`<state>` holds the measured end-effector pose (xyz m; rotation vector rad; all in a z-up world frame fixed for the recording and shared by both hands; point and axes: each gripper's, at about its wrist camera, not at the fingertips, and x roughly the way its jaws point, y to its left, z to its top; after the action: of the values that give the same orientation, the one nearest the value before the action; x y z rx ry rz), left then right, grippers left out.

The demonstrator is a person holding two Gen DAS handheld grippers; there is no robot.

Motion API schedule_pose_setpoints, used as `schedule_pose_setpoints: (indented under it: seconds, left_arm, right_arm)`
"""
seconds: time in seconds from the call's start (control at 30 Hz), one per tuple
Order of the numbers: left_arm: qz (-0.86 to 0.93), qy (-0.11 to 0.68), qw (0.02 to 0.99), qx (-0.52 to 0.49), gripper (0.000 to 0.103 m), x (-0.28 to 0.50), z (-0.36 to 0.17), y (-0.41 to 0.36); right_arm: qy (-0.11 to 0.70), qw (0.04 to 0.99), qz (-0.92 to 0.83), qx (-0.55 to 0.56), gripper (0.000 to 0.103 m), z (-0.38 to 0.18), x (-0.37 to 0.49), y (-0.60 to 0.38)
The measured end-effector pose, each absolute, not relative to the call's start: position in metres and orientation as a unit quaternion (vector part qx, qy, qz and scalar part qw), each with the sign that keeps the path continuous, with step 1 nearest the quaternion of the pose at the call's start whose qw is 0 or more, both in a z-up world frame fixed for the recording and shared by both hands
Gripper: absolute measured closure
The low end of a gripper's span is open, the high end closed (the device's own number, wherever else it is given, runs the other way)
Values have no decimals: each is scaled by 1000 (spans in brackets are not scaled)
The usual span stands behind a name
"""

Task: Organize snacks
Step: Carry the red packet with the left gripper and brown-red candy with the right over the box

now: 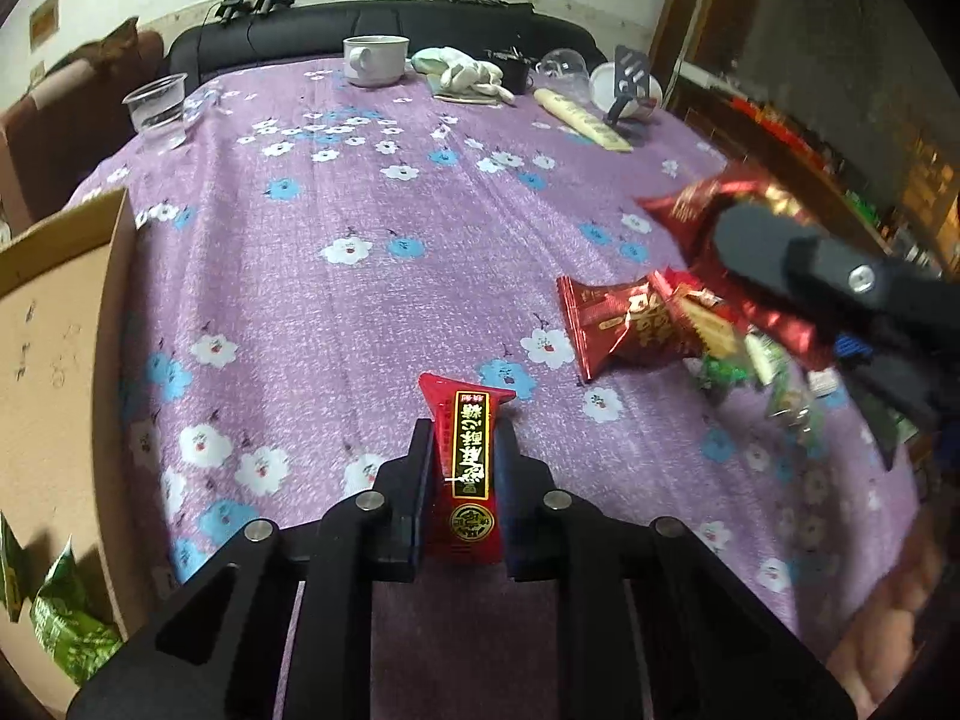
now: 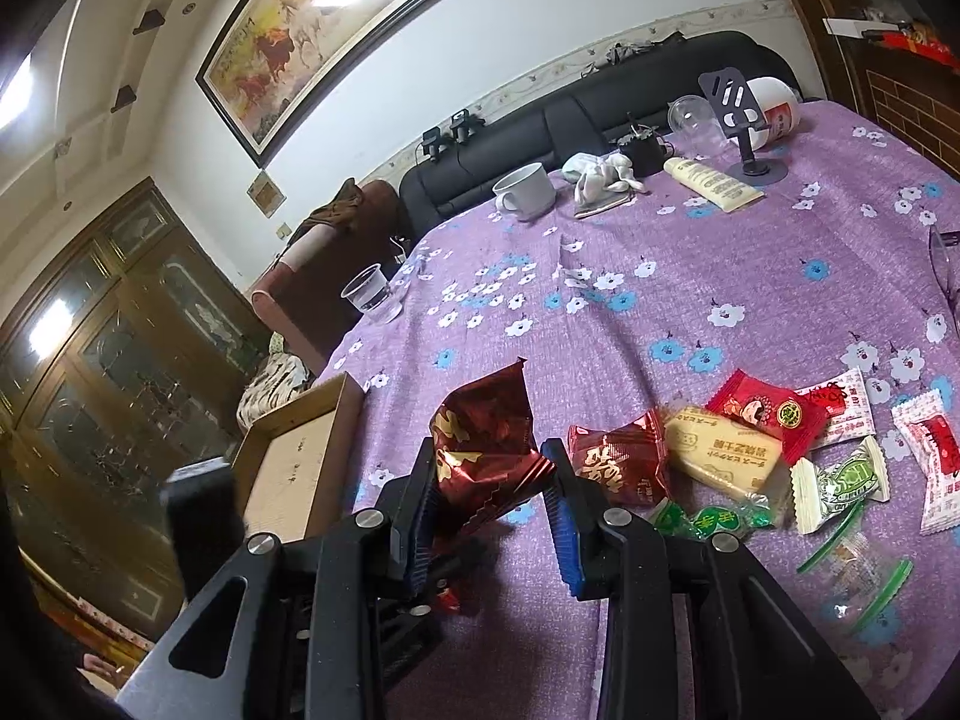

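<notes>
My left gripper is shut on a bright red candy packet with a gold-and-black label, held over the purple flowered tablecloth. My right gripper is shut on a dark red foil snack bag and lifts it above the table; it shows blurred at the right of the left wrist view. A pile of loose snacks lies on the cloth: a dark red foil bag, a yellow biscuit pack, a red sweet and green-wrapped candies. A cardboard box stands at the table's left edge.
At the far side stand a white mug, a clear plastic cup, a crumpled cloth, a cream tube and a black phone stand. Green snack packs lie in the box. A black sofa is behind.
</notes>
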<state>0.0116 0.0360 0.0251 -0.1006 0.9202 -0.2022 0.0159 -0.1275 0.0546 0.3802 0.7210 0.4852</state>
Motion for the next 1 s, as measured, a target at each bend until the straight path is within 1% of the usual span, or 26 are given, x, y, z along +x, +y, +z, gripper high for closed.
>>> schedule_pose_setpoints:
  seconds: [0.23,0.57,1.0]
  left_arm:
    - [-107,420,896,-94,88,-6,52,65]
    - [-78,375,914,-130,88,-33,85,117]
    - [-3,355,917,-181,87,-59,83,197]
  right_arm:
    - [355,883,255,171,70,58,11,-104]
    - [365,868,306,137,70,68,-8,-49]
    - [389,840,371,77,70,63,-30,37]
